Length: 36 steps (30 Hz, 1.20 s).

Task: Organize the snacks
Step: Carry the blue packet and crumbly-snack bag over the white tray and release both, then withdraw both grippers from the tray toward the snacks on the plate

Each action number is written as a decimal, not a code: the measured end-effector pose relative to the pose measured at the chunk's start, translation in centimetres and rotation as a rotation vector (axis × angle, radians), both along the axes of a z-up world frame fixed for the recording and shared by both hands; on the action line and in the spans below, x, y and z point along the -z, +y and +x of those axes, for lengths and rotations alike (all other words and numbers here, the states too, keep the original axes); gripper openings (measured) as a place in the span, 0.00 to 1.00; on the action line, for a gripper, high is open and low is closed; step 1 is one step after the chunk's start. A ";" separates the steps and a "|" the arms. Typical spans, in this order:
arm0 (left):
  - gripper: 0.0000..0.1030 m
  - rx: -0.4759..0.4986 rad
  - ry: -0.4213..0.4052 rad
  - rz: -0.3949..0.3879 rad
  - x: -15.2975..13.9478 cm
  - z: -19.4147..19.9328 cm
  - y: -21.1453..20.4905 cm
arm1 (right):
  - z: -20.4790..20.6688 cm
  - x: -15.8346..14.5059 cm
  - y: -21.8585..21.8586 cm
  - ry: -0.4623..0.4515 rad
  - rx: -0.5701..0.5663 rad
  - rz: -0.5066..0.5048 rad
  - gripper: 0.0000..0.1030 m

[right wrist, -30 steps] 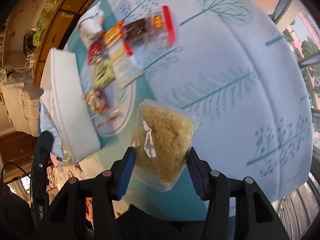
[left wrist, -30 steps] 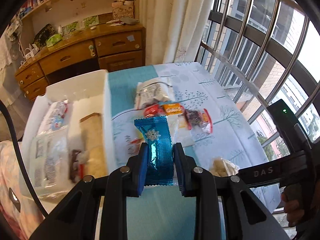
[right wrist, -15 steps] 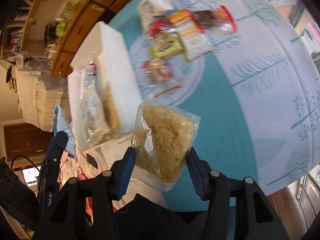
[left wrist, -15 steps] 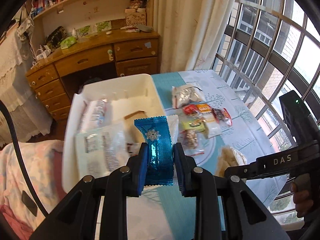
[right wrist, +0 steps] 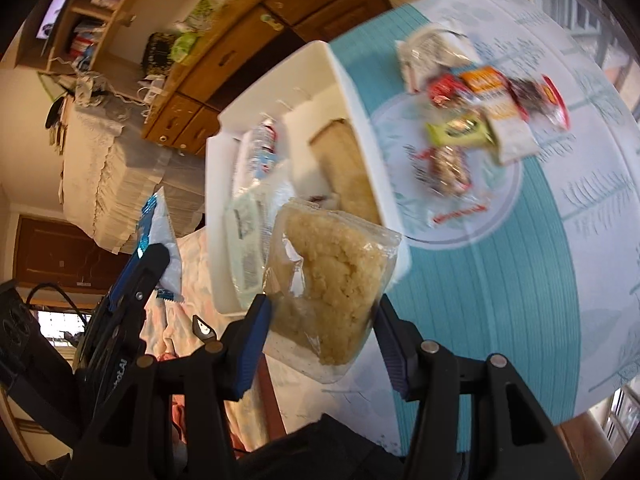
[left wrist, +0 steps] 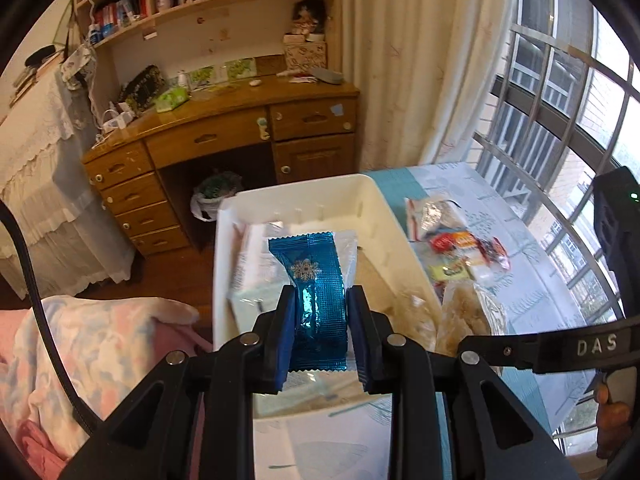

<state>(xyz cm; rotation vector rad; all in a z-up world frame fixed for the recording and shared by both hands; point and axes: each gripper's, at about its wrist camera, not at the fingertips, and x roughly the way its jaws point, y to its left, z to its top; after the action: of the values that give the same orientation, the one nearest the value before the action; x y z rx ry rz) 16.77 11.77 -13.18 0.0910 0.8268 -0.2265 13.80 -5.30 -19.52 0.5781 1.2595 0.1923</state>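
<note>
Tongs loaded, held above white bin.
Left tongs are clamped on blue wrapper; right tongs are closed around rice-cake bag. Slippery film may be dropped outside bin.

Blue foil snack packet upright over white bin, clear-wrapped pale crumbly snack beside it
</note>
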 end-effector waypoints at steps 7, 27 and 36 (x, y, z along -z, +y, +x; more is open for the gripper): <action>0.24 -0.053 -0.011 0.000 -0.4 2.1 2.0 | 1.7 -1.0 2.5 -0.075 -0.025 -0.037 0.51; 0.75 -0.110 0.218 -0.112 1.6 3.1 1.3 | 0.3 -2.1 0.4 -0.224 0.007 -0.089 0.64; 0.80 -0.126 0.285 -0.141 2.1 1.5 -2.3 | -1.9 -2.7 -3.3 -0.291 -0.024 -0.254 0.64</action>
<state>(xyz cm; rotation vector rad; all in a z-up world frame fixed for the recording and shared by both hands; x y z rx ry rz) 18.31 9.48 -15.32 -0.1287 1.0933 -0.1800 11.94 -8.56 -16.80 0.3029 0.9897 0.1285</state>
